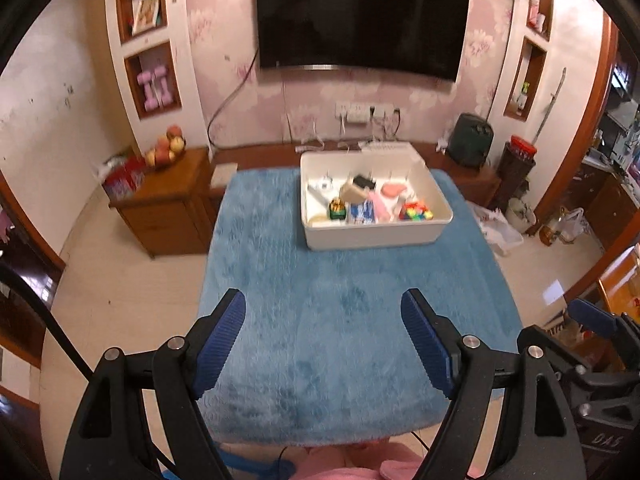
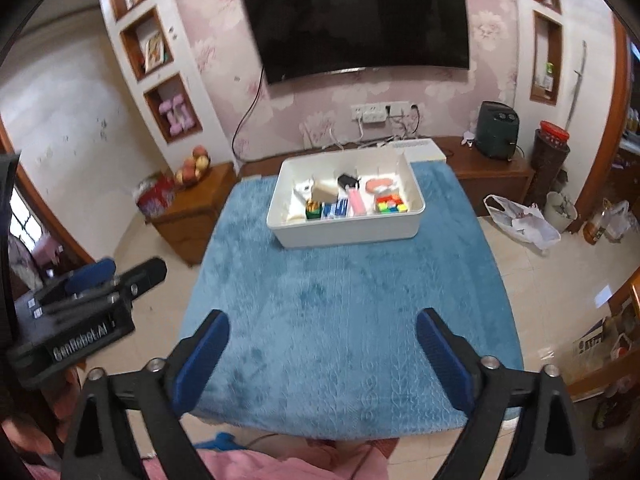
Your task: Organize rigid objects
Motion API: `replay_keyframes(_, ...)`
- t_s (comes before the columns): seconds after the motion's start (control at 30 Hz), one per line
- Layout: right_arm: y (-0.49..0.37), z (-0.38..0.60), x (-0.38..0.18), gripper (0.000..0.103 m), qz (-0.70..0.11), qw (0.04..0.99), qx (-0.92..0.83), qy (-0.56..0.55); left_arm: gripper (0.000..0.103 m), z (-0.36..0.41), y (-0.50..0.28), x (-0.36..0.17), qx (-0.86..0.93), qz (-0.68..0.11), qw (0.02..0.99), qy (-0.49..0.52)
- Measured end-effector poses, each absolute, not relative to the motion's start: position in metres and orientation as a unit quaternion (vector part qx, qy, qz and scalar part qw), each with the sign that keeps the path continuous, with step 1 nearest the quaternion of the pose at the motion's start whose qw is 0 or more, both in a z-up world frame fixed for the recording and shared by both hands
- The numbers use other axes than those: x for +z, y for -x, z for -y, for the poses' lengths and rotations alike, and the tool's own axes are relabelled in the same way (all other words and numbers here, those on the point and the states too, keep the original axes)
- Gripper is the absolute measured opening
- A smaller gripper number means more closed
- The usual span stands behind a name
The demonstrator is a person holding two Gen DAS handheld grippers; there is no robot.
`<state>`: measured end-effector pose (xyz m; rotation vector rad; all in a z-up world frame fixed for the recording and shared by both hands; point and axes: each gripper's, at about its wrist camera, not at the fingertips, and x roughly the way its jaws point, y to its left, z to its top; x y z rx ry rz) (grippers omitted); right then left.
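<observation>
Left gripper: blue-padded jaws spread wide, nothing between them, held over the near edge of the blue plush cover. Right gripper: jaws likewise spread and empty, over the same near edge; the left gripper shows at nine o'clock in the right wrist view, and the right gripper at four o'clock in the left wrist view. Blue plush cover: spread across a table, bare between the grippers and the bin. White bin: rectangular, open-topped, standing at twelve o'clock on the far half of the cover, well apart from both grippers. Contents, left to right: a white item at the far left; a small green and yellow piece at the near left; a tan block behind it; a black object toward the far wall; a blue and white packet near the middle; a pink bar beside the packet; a pink oval piece at the far right; a multicoloured cube at the near right. Finer detail of the contents is blurred. Beyond, at twelve o'clock: wall-mounted television. At ten o'clock: wooden cabinet carrying a bowl of fruit.
</observation>
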<state>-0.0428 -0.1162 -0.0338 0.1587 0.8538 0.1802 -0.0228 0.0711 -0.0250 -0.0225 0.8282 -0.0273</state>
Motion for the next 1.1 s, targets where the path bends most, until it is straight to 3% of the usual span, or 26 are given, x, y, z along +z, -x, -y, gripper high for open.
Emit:
replay_keyframes(0.53, 0.049, 0.142, -0.030, 0.102, -0.349, 0.932, 0.067, -0.066, 0.086, -0.045, 0.038, -0.015, 0.045, -0.315, 0.948, 0.003)
replay_keyframes(0.7, 0.041, 0.148, -0.030, 0.102, -0.334, 0.938, 0.075, -0.061, 0.100, -0.040, 0.041, -0.008, 0.052, -0.275, 0.960, 0.009)
replay_keyframes(1.1, 0.020, 0.163, -0.032, 0.102, -0.320, 0.942, 0.075, -0.060, 0.102, -0.024, 0.028, -0.006, 0.073, -0.244, 0.967, -0.008)
